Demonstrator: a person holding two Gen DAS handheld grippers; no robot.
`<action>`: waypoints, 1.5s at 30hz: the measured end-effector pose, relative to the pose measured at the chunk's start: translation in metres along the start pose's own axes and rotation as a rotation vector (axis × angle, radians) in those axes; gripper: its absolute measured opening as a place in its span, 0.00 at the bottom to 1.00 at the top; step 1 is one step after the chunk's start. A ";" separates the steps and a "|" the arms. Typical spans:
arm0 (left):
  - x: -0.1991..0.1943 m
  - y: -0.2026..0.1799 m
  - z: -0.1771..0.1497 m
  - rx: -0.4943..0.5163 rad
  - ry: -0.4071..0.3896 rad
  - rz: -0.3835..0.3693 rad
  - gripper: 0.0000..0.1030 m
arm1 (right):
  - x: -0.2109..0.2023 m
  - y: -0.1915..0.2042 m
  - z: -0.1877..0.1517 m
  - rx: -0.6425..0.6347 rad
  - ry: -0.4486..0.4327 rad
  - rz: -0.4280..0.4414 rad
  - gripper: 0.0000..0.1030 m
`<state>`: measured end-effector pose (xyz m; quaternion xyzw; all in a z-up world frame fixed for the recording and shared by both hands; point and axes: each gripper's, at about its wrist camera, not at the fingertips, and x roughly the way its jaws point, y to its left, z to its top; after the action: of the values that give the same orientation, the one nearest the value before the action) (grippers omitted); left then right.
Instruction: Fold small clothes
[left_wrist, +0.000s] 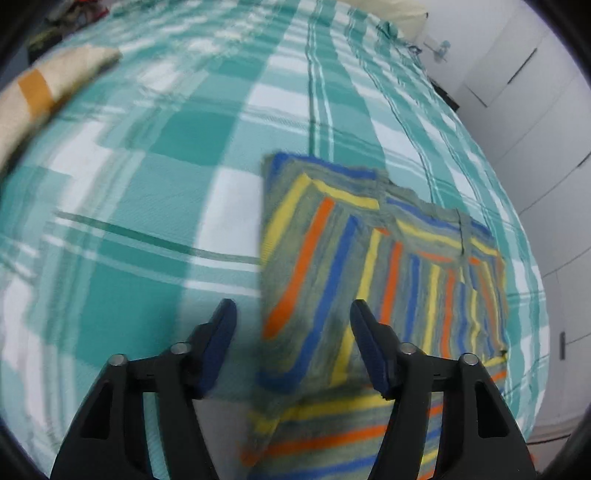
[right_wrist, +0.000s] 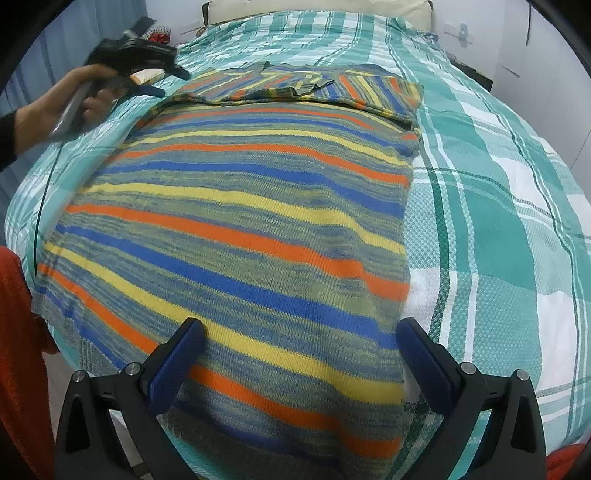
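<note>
A knitted sweater (right_wrist: 240, 221) with orange, blue and yellow stripes lies flat on the bed. Its sleeves are folded in across the far end (right_wrist: 369, 92). My right gripper (right_wrist: 301, 325) stands open over the sweater's near part, with the knit below its wide-apart fingers. In the left wrist view the folded sleeve part of the sweater (left_wrist: 369, 258) lies ahead and to the right. My left gripper (left_wrist: 293, 308) is open just above the sleeve's left edge, with nothing pinched. The right wrist view shows the left gripper (right_wrist: 170, 82) at the far left corner, held by a hand (right_wrist: 48, 110).
A teal and white plaid cover (right_wrist: 498, 221) spreads over the whole bed. A cream cloth with an orange band (left_wrist: 44, 92) lies at the far left. Red fabric (right_wrist: 18, 332) hangs at the near left edge. White cupboard doors (left_wrist: 535, 110) stand beyond the bed's right side.
</note>
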<state>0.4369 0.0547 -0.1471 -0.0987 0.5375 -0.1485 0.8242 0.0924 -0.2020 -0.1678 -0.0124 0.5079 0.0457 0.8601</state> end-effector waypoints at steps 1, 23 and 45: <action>0.006 0.001 -0.005 0.024 0.016 0.060 0.08 | 0.000 0.000 0.000 0.000 0.000 -0.001 0.99; -0.011 -0.055 -0.048 0.232 -0.191 0.299 0.97 | 0.004 -0.001 0.002 -0.006 0.010 0.010 1.00; -0.064 -0.091 -0.258 0.354 -0.057 0.209 0.97 | -0.001 -0.040 -0.003 0.158 0.018 -0.090 1.00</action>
<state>0.1640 -0.0092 -0.1668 0.1001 0.4868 -0.1515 0.8544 0.0926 -0.2422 -0.1692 0.0321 0.5164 -0.0333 0.8551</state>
